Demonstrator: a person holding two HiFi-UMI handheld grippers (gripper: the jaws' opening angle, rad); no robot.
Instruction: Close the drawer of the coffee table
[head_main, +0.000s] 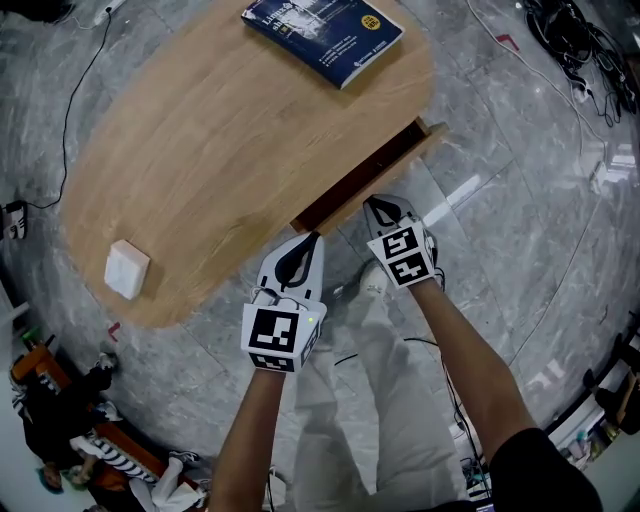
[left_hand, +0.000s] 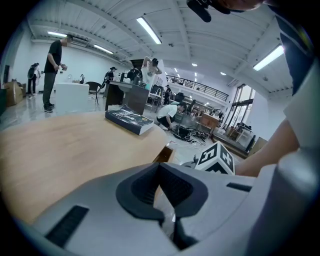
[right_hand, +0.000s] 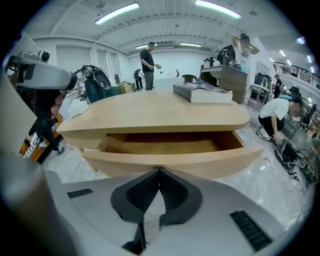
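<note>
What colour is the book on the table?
The book is dark blue; head view shows it best.

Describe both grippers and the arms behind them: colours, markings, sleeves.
The left gripper and right gripper match: pale grey moulded shells, black ribbed pads set in a dark teardrop recess, and a cube of black-and-white square markers at the back. The forearms are bare; a dark short sleeve shows on the right arm.
</note>
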